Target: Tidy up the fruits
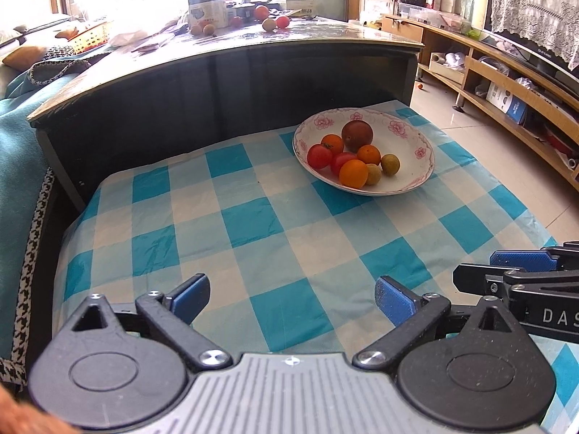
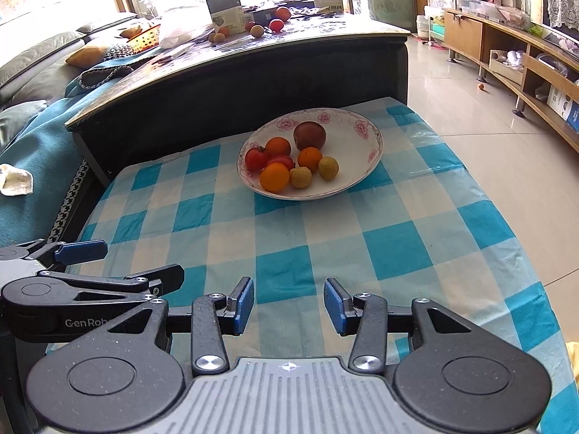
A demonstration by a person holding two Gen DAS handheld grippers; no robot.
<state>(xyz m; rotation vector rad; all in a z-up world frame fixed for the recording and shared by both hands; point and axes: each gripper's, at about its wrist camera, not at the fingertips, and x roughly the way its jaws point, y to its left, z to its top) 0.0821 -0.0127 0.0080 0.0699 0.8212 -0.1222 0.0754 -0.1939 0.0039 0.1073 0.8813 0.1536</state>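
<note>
Sitting in a flowered plate [image 1: 412, 133] [image 2: 358, 152] at the far side of the checked cloth [image 1: 253, 224] [image 2: 362, 238] are the fruits [image 1: 353, 157] [image 2: 289, 162]: a dark red one at the back, oranges, tomatoes and two small yellow-green ones, bunched together. The plate lies well ahead of both tongs. The left tongs [image 1: 292, 298] [image 2: 90, 264] hang low over the counter's near edge, spread wide and holding nothing. The right tongs [image 2: 288, 303] [image 1: 506, 267], just beside them, are also released and empty.
</note>
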